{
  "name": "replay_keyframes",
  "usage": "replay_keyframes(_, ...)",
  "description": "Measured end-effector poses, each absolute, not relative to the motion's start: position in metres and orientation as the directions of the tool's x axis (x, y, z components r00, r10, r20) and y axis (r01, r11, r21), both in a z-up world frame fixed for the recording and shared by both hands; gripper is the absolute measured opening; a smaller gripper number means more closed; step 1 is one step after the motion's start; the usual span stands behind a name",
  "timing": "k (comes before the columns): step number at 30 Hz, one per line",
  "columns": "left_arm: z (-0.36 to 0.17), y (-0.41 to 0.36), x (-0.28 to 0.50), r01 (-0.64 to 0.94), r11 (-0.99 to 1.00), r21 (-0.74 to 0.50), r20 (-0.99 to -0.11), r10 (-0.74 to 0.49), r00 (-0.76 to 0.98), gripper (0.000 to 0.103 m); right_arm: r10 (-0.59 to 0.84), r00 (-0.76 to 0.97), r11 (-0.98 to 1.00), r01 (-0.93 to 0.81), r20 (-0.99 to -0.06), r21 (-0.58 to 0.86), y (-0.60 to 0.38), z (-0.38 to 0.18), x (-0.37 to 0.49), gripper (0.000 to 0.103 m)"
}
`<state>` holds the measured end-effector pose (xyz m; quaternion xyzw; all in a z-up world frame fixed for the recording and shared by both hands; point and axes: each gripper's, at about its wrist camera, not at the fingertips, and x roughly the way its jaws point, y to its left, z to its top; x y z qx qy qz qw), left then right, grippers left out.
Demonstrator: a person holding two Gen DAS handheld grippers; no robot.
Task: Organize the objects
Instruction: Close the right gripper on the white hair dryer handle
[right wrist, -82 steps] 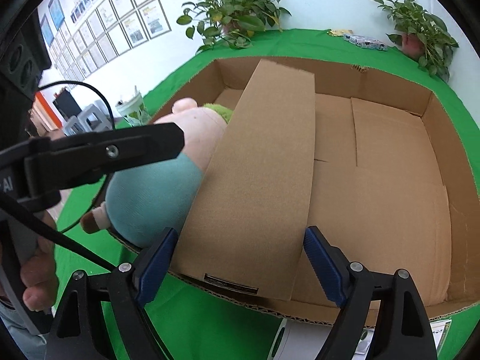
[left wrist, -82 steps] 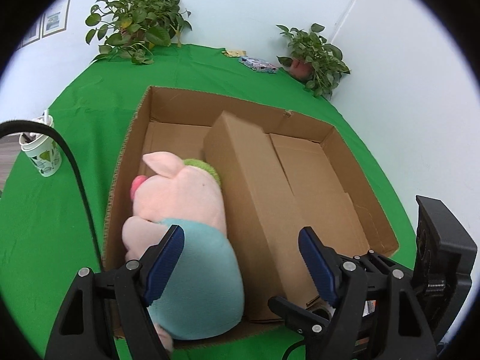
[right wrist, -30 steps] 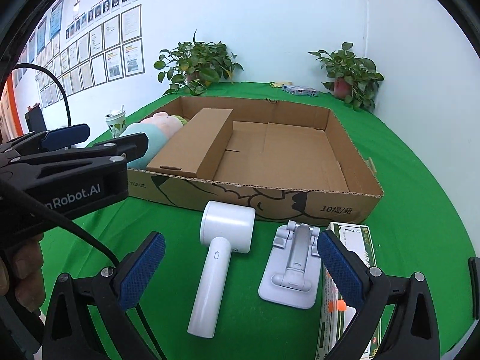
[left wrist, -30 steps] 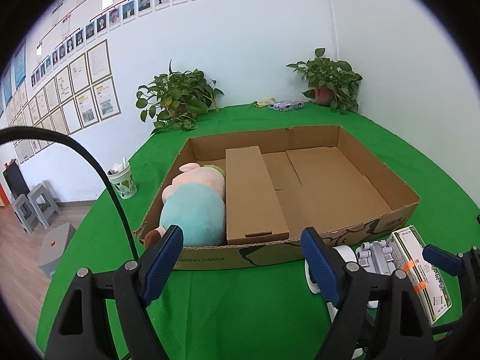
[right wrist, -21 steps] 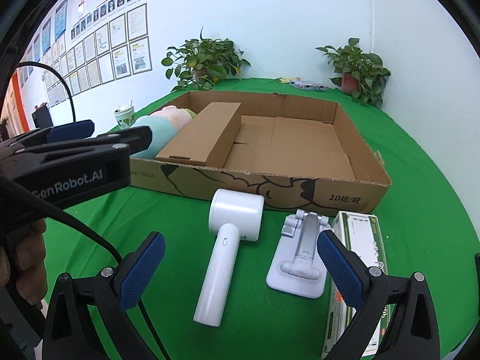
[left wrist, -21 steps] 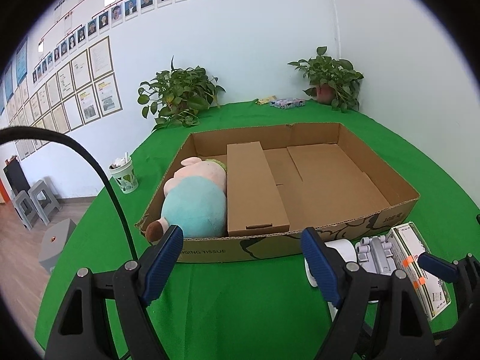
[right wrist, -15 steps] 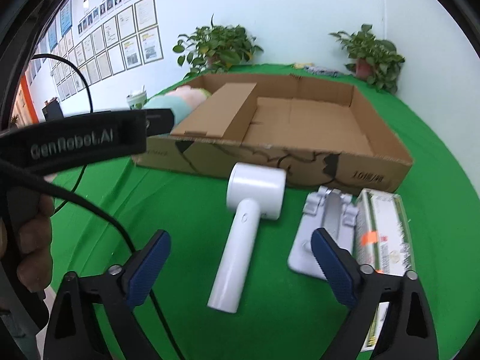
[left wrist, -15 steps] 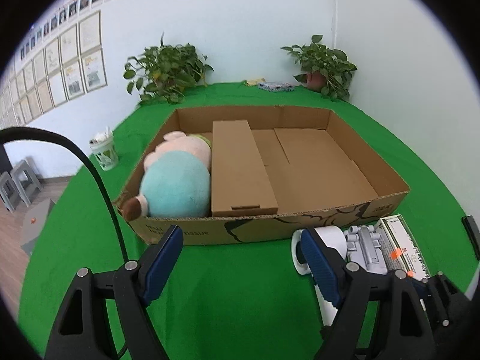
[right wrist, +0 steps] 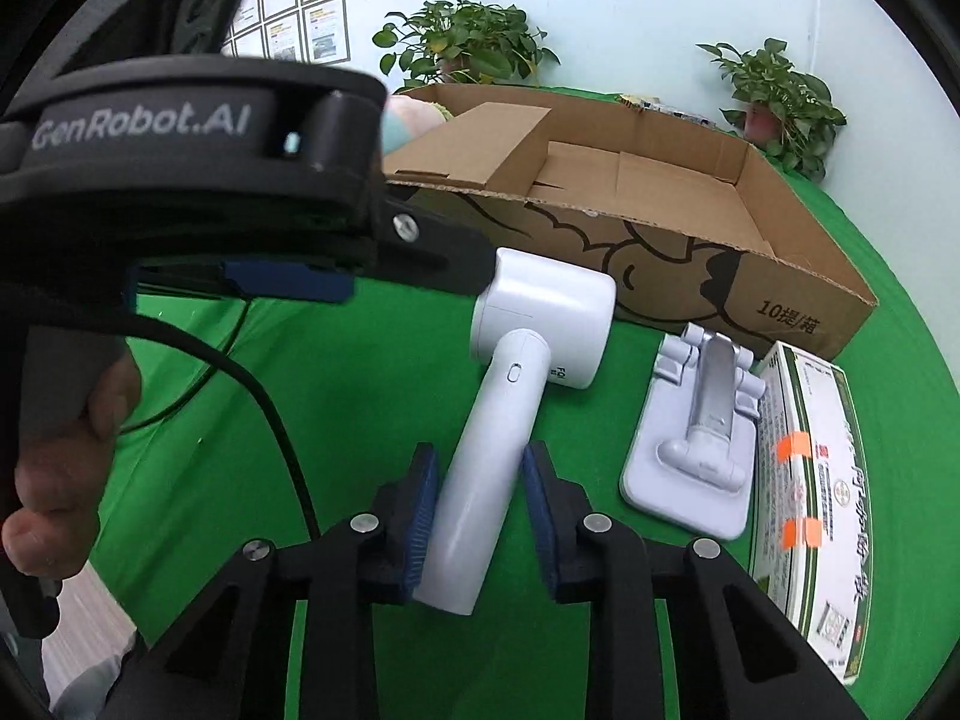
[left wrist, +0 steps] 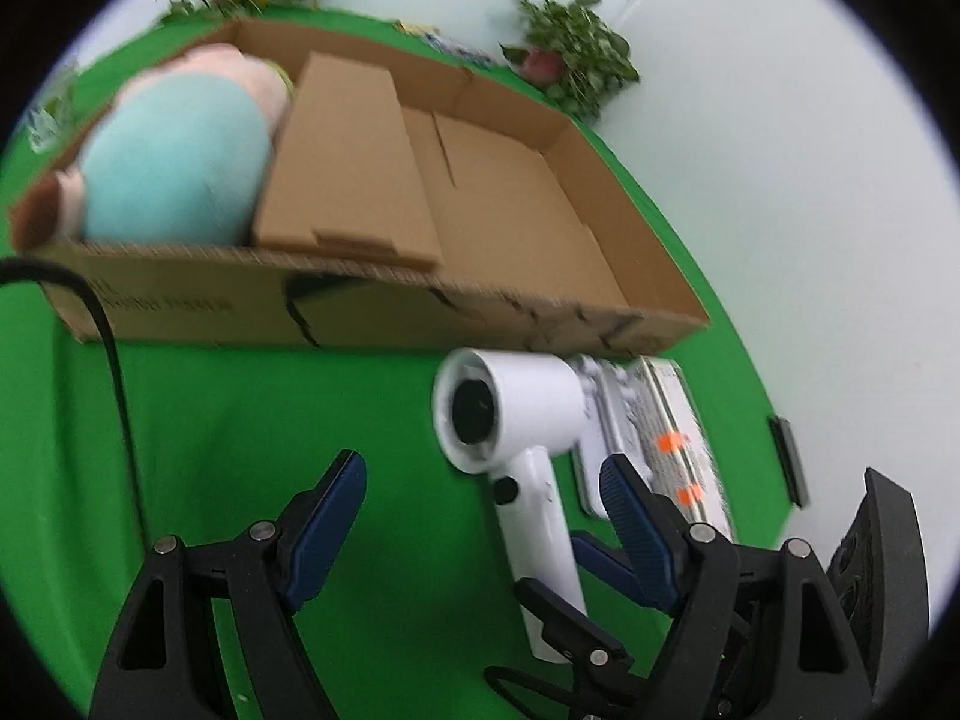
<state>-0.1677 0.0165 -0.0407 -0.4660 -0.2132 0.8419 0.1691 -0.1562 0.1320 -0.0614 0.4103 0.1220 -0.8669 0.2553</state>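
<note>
Hair dryer (right wrist: 516, 396) on the green bench (right wrist: 336, 396), handle between my pads.
My right hand-held gripper (right wrist: 480, 504) is closing around its handle; my left hand-held gripper (left wrist: 480, 516) hovers open.

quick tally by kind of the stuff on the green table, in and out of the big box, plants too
plush toy: 1
long cardboard box: 1
white hair dryer: 1
white stand: 1
printed carton: 1
potted plants: 2
big tray box: 1
total: 8
</note>
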Motion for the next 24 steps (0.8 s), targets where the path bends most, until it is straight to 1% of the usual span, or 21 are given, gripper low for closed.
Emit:
replay_keyframes(2,-0.051,0.023,-0.162,-0.106,-0.822,-0.560,-0.704,0.539,-0.461,0.077,-0.364,-0.512,-0.827,0.562,-0.778,0.017,0.137,-0.061,-0.146,0.027)
replay_keyframes(4,-0.060,0.026,-0.158,-0.110,-0.795,-0.596,-0.691,0.578,-0.434,0.076,-0.404,-0.478,-0.816,0.574,-0.780,0.071,0.144,-0.061,-0.136,0.028)
replay_keyframes(5,-0.064,0.028,-0.156,-0.113,-0.778,-0.618,-0.680,0.601,-0.420,0.076,-0.427,-0.465,-0.810,0.578,-0.776,0.099,0.147,-0.061,-0.133,0.032)
replay_keyframes(6,-0.068,0.030,-0.155,-0.116,-0.763,-0.636,-0.671,0.621,-0.405,0.076,-0.445,-0.454,-0.804,0.583,-0.772,0.121,0.148,-0.060,-0.130,0.038)
replay_keyframes(7,-0.071,0.033,-0.155,-0.122,-0.748,-0.652,-0.663,0.641,-0.387,0.076,-0.453,-0.454,-0.802,0.584,-0.767,0.127,0.150,-0.060,-0.128,0.055)
replay_keyframes(8,-0.074,0.036,-0.156,-0.126,-0.741,-0.659,-0.661,0.651,-0.374,0.076,-0.451,-0.463,-0.804,0.582,-0.763,0.122,0.150,-0.060,-0.127,0.068)
replay_keyframes(9,-0.076,0.039,-0.156,-0.128,-0.737,-0.664,-0.661,0.657,-0.362,0.076,-0.447,-0.473,-0.809,0.576,-0.759,0.117,0.150,-0.060,-0.127,0.070)
replay_keyframes(13,-0.083,0.053,-0.160,-0.135,-0.706,-0.695,-0.641,0.694,-0.328,0.074,-0.409,-0.472,-0.837,0.535,-0.781,0.115,0.150,-0.070,-0.141,0.070)
replay_keyframes(14,-0.084,0.054,-0.161,-0.133,-0.699,-0.703,-0.636,0.701,-0.324,0.072,-0.400,-0.472,-0.843,0.526,-0.786,0.114,0.150,-0.072,-0.144,0.070)
replay_keyframes(15,-0.085,0.055,-0.162,-0.127,-0.693,-0.709,-0.632,0.705,-0.321,0.065,-0.396,-0.468,-0.846,0.520,-0.790,0.116,0.149,-0.074,-0.147,0.070)
replay_keyframes(17,-0.087,0.056,-0.164,-0.116,-0.689,-0.716,-0.628,0.707,-0.324,0.062,-0.390,-0.465,-0.849,0.515,-0.795,0.115,0.150,-0.076,-0.151,0.069)
replay_keyframes(18,-0.087,0.056,-0.164,-0.114,-0.690,-0.715,-0.629,0.706,-0.325,0.057,-0.389,-0.464,-0.848,0.517,-0.796,0.113,0.148,-0.075,-0.151,0.068)
replay_keyframes(19,-0.089,0.056,-0.164,-0.112,-0.693,-0.712,-0.633,0.703,-0.325,0.052,-0.390,-0.463,-0.846,0.521,-0.796,0.111,0.147,-0.074,-0.153,0.065)
replay_keyframes(20,-0.089,0.056,-0.163,-0.110,-0.697,-0.708,-0.637,0.699,-0.325,0.050,-0.389,-0.462,-0.844,0.526,-0.797,0.107,0.145,-0.074,-0.154,0.061)
replay_keyframes(21,-0.090,0.056,-0.163,-0.107,-0.700,-0.706,-0.641,0.696,-0.325,0.045,-0.387,-0.462,-0.842,0.530,-0.798,0.101,0.145,-0.075,-0.156,0.059)
replay_keyframes(24,-0.092,0.058,-0.162,-0.099,-0.710,-0.697,-0.652,0.685,-0.324,0.035,-0.373,-0.458,-0.838,0.539,-0.807,0.082,0.138,-0.079,-0.155,0.046)
